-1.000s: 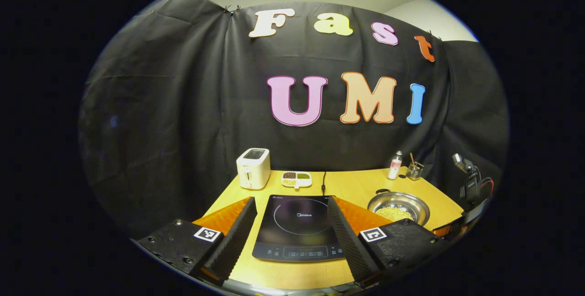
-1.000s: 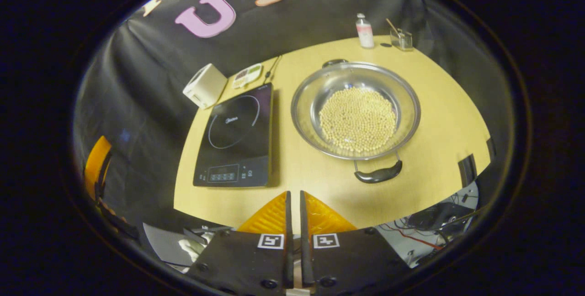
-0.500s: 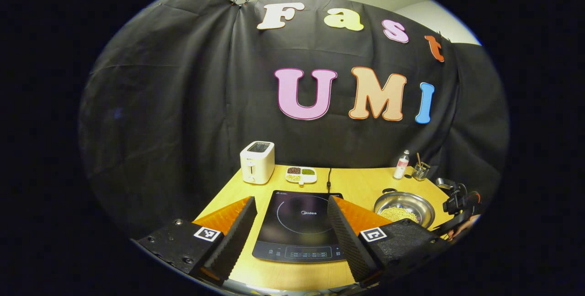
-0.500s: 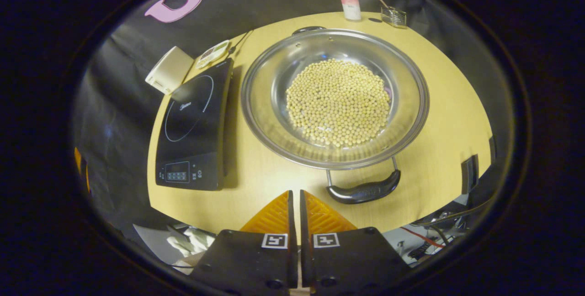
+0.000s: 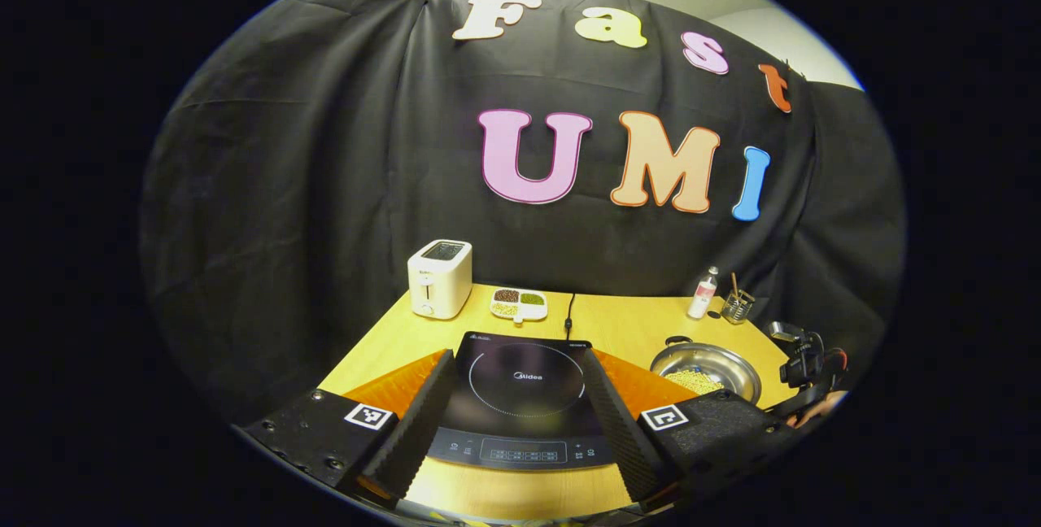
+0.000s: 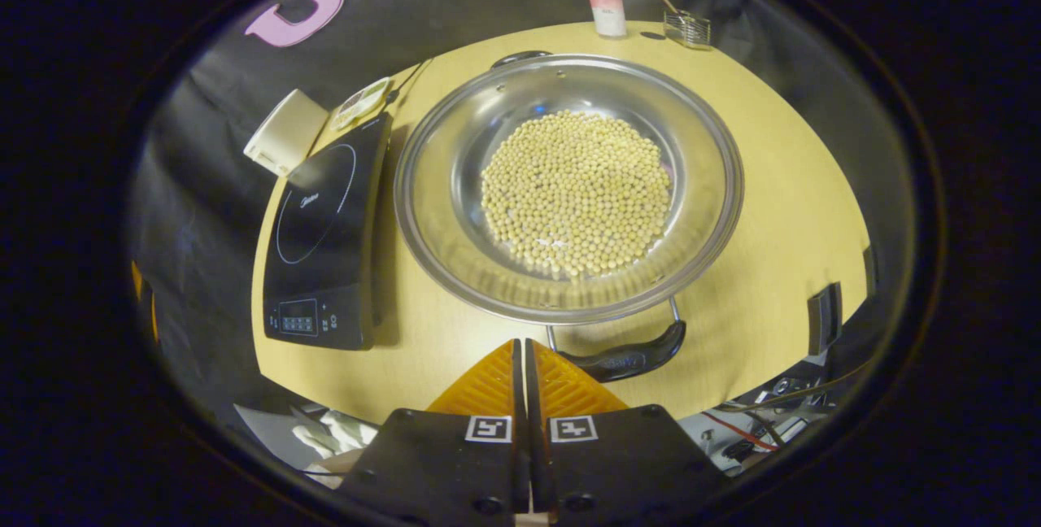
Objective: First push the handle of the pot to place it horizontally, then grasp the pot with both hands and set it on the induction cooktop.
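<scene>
A steel pot [image 6: 455,210] holding several yellow beans stands on the wooden table, right of the black induction cooktop [image 6: 325,234]. Its near black handle [image 6: 626,358] points toward me; the far handle [image 6: 520,58] is at the back. My right gripper [image 6: 522,344] is shut with nothing in it, its tips just left of the near handle, close to it. In the left gripper view, my left gripper [image 5: 515,393] stands open above the cooktop [image 5: 520,397], with the pot [image 5: 706,368] off to the right. The right gripper's body [image 5: 805,364] shows beyond the pot.
A white toaster [image 5: 440,278] and a small divided dish [image 5: 519,303] sit at the back left of the table. A small bottle [image 5: 703,293] and a glass holder [image 5: 738,307] stand at the back right. The cooktop's cord [image 5: 568,311] runs backward. Cables [image 6: 756,429] hang below the table's right edge.
The right gripper has come down and forward toward the pot's near handle, staying shut. The left gripper has drifted a little closer over the cooktop, still open.
</scene>
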Demonstrator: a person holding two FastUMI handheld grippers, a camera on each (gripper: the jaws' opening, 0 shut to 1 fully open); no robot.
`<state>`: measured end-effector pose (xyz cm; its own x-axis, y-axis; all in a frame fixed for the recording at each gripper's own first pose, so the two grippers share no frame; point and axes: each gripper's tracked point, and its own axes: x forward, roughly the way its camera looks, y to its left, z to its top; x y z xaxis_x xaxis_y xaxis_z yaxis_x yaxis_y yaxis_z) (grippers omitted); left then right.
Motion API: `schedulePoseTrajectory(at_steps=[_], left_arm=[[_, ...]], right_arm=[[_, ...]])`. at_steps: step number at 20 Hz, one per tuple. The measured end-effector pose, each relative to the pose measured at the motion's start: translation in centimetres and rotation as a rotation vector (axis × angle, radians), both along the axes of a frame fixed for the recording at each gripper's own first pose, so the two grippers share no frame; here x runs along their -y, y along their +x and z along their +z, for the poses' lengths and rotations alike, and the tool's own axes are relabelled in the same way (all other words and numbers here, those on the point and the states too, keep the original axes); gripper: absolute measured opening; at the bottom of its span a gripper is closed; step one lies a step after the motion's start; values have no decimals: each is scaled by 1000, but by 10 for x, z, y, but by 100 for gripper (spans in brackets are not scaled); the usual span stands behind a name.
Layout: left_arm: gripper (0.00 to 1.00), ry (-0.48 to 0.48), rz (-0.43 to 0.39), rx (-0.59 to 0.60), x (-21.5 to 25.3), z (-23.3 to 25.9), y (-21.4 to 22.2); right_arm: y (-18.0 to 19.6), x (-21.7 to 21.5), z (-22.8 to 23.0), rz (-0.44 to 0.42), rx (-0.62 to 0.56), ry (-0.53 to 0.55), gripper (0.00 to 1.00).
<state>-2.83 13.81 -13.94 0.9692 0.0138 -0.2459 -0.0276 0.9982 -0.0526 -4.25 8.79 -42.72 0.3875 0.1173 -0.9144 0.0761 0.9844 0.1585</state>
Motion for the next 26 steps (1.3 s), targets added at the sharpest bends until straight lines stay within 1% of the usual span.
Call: schedulePoseTrajectory(at_steps=[5,10,13,16,17,18,22,23,24,25,26], left_arm=[[95,21,-2,-14,5,-1,9],[96,24,2,-52,22,-5,27],[95,7,22,-66,39,-9,40],[95,7,50,-52,57,-4,55],[90,7,54,-48,64,-1,59],[95,4,54,-48,72,0,64],[95,31,75,-59,97,0,74],[95,38,80,-62,103,-1,76],[95,45,86,-66,108,-1,78],[95,49,91,-71,112,-2,79],[90,52,98,-75,116,-2,79]], right_arm=[[10,39,1,-38,-22,-51,4],[18,82,3,-47,-55,-104,4],[24,107,7,-52,-58,-91,4],[36,129,11,-51,-59,-72,4],[43,134,12,-46,-61,-65,4],[51,138,12,-41,-66,-60,4],[73,159,12,-11,-77,-56,4],[79,162,13,-8,-76,-53,0],[83,166,14,-3,-75,-48,3],[89,168,15,-2,-74,-40,4],[92,170,15,0,-73,-30,4]])
